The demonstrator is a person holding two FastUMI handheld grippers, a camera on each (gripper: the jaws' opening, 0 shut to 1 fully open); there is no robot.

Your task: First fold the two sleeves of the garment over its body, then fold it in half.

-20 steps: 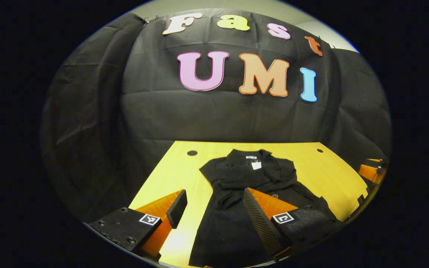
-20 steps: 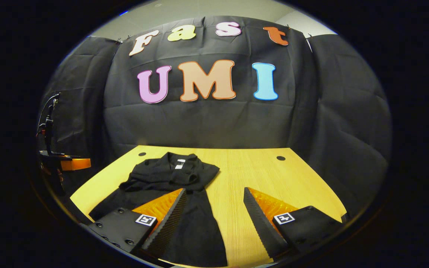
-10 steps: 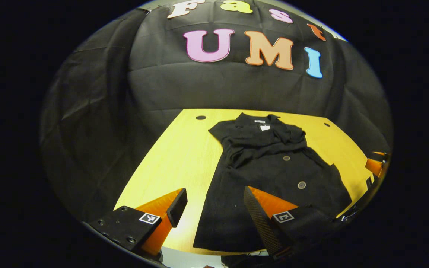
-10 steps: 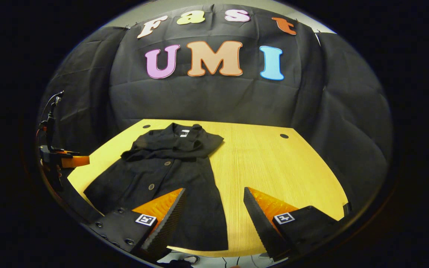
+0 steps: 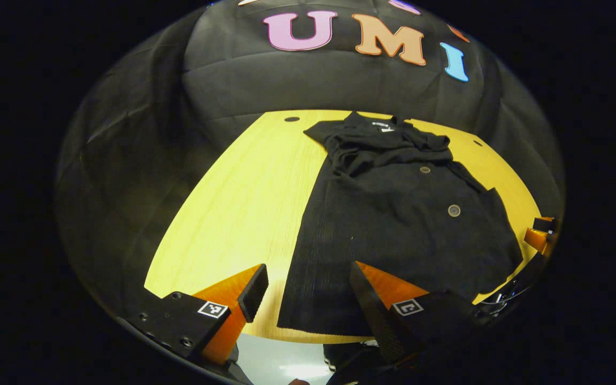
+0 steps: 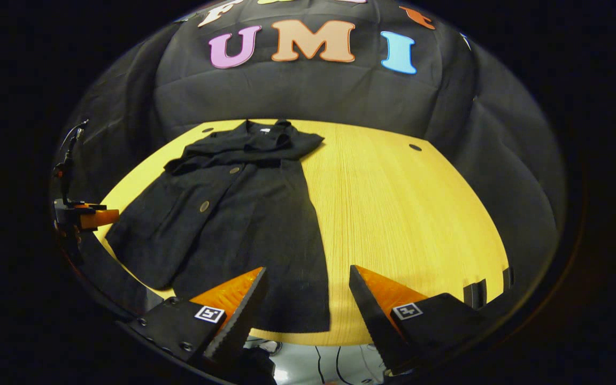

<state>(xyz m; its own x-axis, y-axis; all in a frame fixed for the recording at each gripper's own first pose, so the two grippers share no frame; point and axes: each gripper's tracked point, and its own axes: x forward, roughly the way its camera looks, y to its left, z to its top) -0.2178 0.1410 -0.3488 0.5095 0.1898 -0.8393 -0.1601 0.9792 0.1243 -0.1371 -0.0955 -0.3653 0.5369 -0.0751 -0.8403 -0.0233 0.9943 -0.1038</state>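
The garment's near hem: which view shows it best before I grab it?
The right gripper view: the garment shows its near hem running between the open fingers at the table edge. In the left gripper view, the hem is partly hidden behind a finger.

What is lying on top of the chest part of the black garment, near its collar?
Both sleeves are folded across the garment, bunched just below the collar. Two buttons show lower down. Any buttons under the sleeves are covered and cannot be seen. The garment lies on the wooden table.
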